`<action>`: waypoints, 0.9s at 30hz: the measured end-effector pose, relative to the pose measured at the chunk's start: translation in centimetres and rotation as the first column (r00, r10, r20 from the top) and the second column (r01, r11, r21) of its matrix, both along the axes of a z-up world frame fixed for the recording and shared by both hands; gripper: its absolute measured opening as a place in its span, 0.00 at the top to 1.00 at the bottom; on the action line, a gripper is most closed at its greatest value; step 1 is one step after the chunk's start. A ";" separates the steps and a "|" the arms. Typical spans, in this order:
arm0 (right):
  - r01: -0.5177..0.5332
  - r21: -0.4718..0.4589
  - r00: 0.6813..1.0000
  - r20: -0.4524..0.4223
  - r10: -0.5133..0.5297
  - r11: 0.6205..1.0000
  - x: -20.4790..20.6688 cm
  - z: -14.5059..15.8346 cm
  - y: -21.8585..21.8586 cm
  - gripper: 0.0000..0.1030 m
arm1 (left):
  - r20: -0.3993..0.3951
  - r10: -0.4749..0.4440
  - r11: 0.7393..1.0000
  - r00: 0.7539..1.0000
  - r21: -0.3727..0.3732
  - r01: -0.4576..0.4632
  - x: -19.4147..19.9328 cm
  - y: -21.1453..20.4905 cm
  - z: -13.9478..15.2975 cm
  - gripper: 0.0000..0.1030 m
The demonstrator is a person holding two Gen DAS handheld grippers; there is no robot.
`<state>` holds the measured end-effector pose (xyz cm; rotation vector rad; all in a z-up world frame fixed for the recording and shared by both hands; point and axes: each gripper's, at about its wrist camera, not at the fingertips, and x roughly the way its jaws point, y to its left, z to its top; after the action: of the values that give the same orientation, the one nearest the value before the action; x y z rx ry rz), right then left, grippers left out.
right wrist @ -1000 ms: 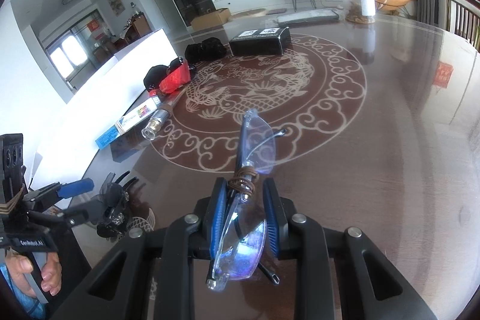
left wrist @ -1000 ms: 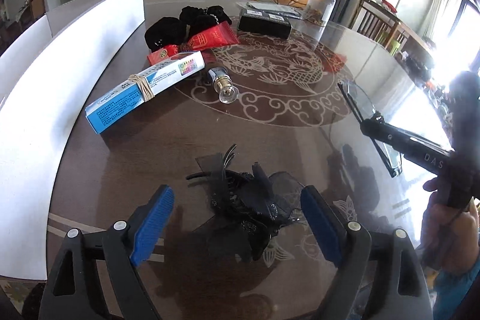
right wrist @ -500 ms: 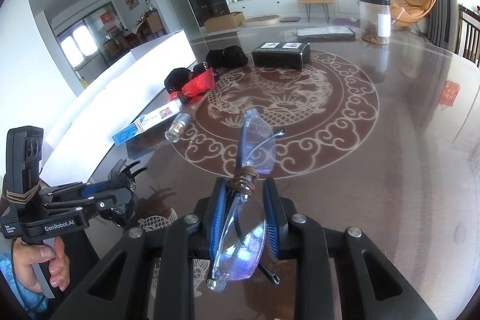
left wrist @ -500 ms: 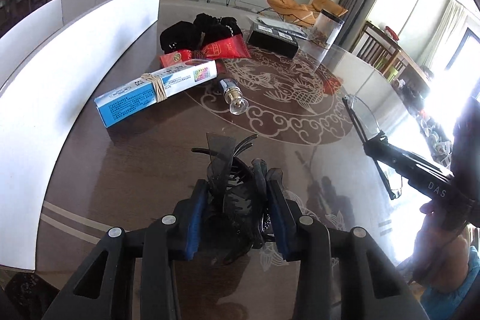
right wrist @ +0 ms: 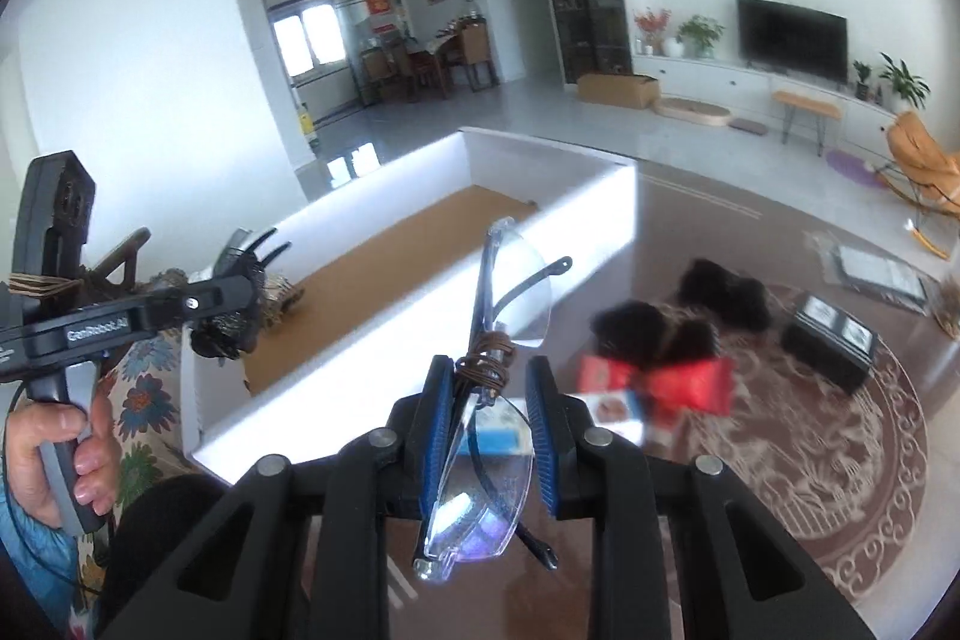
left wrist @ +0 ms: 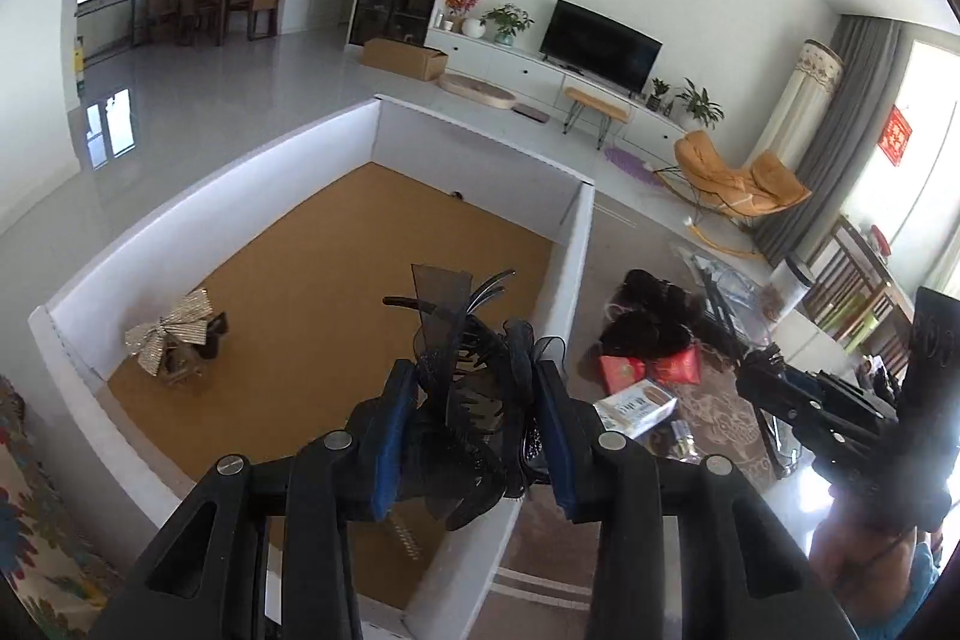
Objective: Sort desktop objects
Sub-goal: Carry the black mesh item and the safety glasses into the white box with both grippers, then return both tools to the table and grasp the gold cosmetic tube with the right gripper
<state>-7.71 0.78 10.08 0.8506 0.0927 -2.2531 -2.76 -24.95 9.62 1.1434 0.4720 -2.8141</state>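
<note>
The left gripper (left wrist: 474, 403) clamps a black hair clip (left wrist: 468, 376) above the white box (left wrist: 240, 172). The right gripper (right wrist: 487, 421) pinches clear glasses (right wrist: 504, 292), apparently just outside the box's near wall.

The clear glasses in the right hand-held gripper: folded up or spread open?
Folded. The clear glasses have their temples lying against the lenses, bound by a brown cord at the middle.

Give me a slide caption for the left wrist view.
Left gripper jaws clamp a black feathery hair clip above a white-walled, cork-floored box holding a silver bow.
</note>
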 end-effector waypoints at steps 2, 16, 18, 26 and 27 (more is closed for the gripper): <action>-0.075 0.014 0.997 0.002 0.075 0.997 -1.1 0.0 -5.1 0.75 | 0.064 0.048 0.999 0.997 -0.027 -0.047 -1.4 -2.5 -1.5 0.62; -0.211 0.139 0.968 0.167 0.188 0.967 -5.6 -7.4 -18.4 0.50 | 0.223 0.184 0.983 0.957 -0.063 -0.175 -3.6 -8.7 -6.9 0.24; -0.191 0.117 0.973 0.157 0.172 0.975 -5.7 -7.2 -17.4 0.42 | 0.207 0.185 0.982 0.961 -0.073 -0.174 -3.4 -8.3 -7.0 0.23; -0.130 0.021 0.988 0.082 0.128 0.991 -3.1 -5.1 -9.9 0.30 | 0.141 0.137 0.985 0.980 -0.125 -0.119 -1.8 -3.5 -5.7 0.23; -0.103 0.016 0.993 0.064 0.102 0.995 -2.4 -5.0 -8.4 0.24 | 0.122 0.120 0.985 0.985 -0.135 -0.103 -1.5 -2.4 -5.2 0.23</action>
<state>-10.10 -7.57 5.13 0.9057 0.1268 -2.1313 -4.24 -27.37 4.40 1.2228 0.3286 -2.6128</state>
